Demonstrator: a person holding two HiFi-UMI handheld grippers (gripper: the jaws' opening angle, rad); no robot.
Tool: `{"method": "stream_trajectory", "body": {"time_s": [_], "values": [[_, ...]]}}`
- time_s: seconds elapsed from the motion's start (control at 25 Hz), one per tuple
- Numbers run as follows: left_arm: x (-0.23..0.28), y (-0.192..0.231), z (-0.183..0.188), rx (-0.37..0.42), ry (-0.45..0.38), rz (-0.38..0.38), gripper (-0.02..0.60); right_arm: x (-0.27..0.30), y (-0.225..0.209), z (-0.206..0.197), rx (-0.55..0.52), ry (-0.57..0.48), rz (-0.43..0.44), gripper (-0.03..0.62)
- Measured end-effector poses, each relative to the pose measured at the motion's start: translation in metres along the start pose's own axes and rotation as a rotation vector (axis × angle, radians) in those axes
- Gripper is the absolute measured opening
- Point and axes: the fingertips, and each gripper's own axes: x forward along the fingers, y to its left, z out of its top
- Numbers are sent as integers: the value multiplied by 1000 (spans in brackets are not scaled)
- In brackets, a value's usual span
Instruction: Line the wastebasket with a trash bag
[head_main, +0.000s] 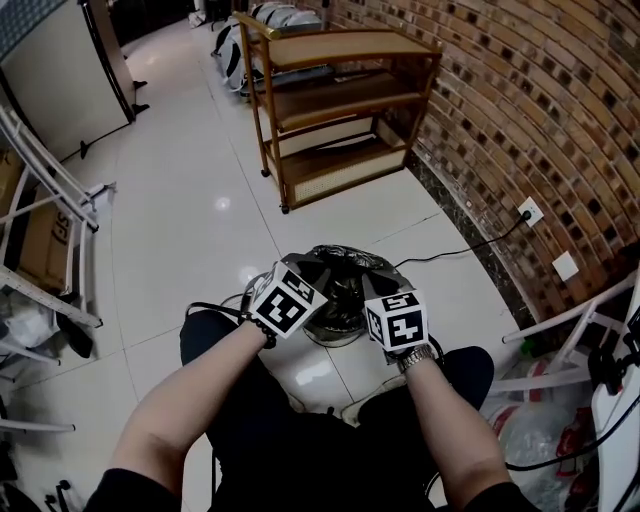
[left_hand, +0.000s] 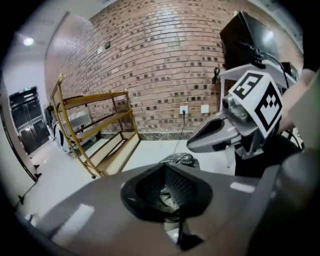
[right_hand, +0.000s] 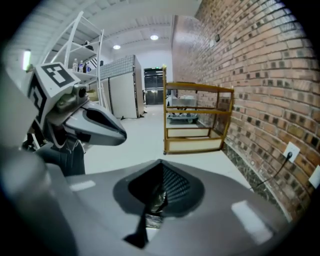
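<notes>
Right, left gripper and right gripper jaws were clenched on the trash bag, seemingly light, limp, slippery film, best pinched at its mouth hem.

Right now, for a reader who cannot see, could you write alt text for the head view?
Seen from above, a person's left gripper and right gripper hang side by side over a wastebasket, at the black trash bag in its mouth. White tiled floor lies around; a wooden shelf stands beyond, by a brick wall.
</notes>
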Motion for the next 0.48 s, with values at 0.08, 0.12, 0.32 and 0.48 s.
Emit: {"method": "stream_trajectory", "body": {"time_s": [0.08, 0.12, 0.32, 0.48], "values": [[-1, -11, 4, -36, -21, -8, 5, -4, 4, -3, 6, -1, 6, 2], [-1, -17, 5, -51, -29, -10, 5, -6, 7, -4, 8, 0, 9, 2], [2, -35, -5, -131, -56, 3, 5, -13, 17, -15, 3, 8, 16, 2], [3, -39, -10, -188, -71, 28, 5, -16, 23, -19, -7, 12, 21, 2]]}}
